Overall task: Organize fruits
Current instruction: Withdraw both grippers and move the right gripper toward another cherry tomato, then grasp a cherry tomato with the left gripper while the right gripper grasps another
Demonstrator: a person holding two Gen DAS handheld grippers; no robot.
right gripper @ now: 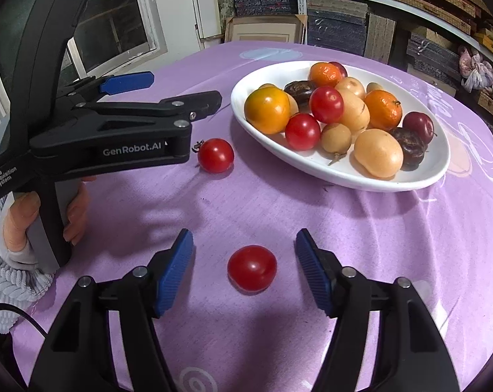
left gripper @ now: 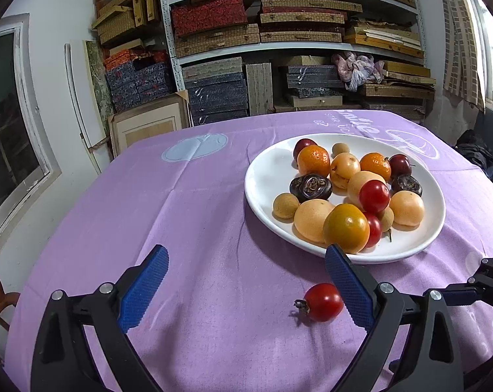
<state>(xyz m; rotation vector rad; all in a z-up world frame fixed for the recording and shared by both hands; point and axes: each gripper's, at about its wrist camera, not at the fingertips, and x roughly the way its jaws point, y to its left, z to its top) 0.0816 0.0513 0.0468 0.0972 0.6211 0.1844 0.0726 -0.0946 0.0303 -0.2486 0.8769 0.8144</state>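
Observation:
A white plate (left gripper: pixel 266 170) (right gripper: pixel 344 176) on the purple cloth holds mixed fruit: mandarins (left gripper: pixel 313 160), pale apricot-like fruit (left gripper: pixel 311 219), an orange-yellow tomato (left gripper: pixel 346 227) (right gripper: pixel 266 109), red cherry tomatoes (right gripper: pixel 326 104), dark purple fruit (left gripper: pixel 310 187). A stalked cherry tomato (left gripper: pixel 323 302) (right gripper: pixel 215 155) lies on the cloth before the plate, just inside my left gripper's (left gripper: pixel 246 254) right finger; that gripper is wide open and touches nothing. A second cherry tomato (right gripper: pixel 252 268) lies between the blue pads of my right gripper (right gripper: pixel 245 236), which is open, with gaps on both sides.
A hand (right gripper: pixel 18 215) in a pale knitted sleeve holds the left tool at the left of the right wrist view. Shelves of flat boxes (left gripper: pixel 279 32) stand behind the table. A window (left gripper: pixel 8 114) is on the left wall. Bare cloth (left gripper: pixel 181 196) lies left of the plate.

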